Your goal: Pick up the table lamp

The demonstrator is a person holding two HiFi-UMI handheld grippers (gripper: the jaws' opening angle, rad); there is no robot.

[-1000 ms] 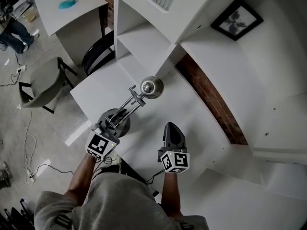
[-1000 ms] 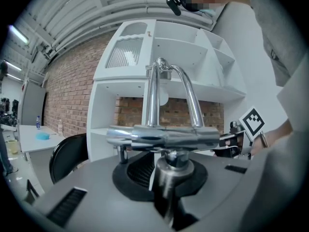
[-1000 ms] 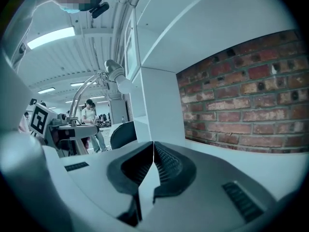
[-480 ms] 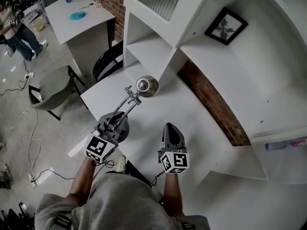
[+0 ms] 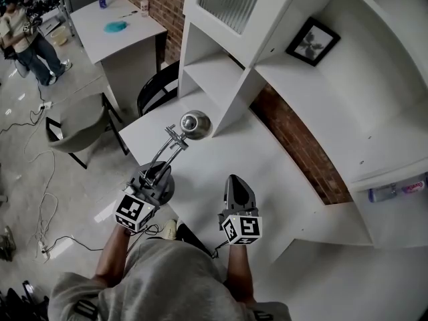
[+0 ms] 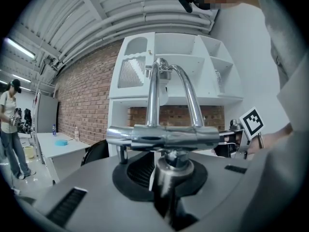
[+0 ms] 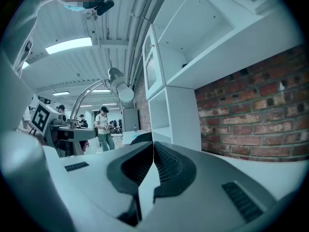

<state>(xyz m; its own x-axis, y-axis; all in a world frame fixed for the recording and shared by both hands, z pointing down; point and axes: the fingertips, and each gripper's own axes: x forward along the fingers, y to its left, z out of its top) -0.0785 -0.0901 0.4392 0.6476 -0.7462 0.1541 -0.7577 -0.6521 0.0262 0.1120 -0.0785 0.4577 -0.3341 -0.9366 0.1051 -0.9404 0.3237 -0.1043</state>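
Note:
The table lamp (image 5: pixel 189 124) is chrome, with a ball-shaped head, a jointed arm and a round dark base. My left gripper (image 5: pixel 155 179) is shut on the short post above that base, at the desk's left edge. In the left gripper view the post and crossbar of the lamp (image 6: pixel 164 137) fill the space between the jaws of my left gripper (image 6: pixel 166 178). I cannot tell whether the base touches the desk. My right gripper (image 5: pixel 235 179) hovers over the desk to the lamp's right, shut and empty. In the right gripper view, the lamp (image 7: pixel 120 88) appears at the left, beyond my right gripper (image 7: pixel 152 151).
The white desk (image 5: pixel 221 152) runs along a brick wall strip (image 5: pixel 294 139) under white shelving (image 5: pixel 227 65) with a framed picture (image 5: pixel 312 40). A black chair (image 5: pixel 157 89), a grey chair (image 5: pixel 73 126), a second table (image 5: pixel 117 29), a person (image 5: pixel 27 32) and floor cables lie left.
The left gripper and the lamp in it have shifted left in the head view, the lamp head trailing toward the desk's left end. The right gripper has stayed shut and has barely shifted in the view.

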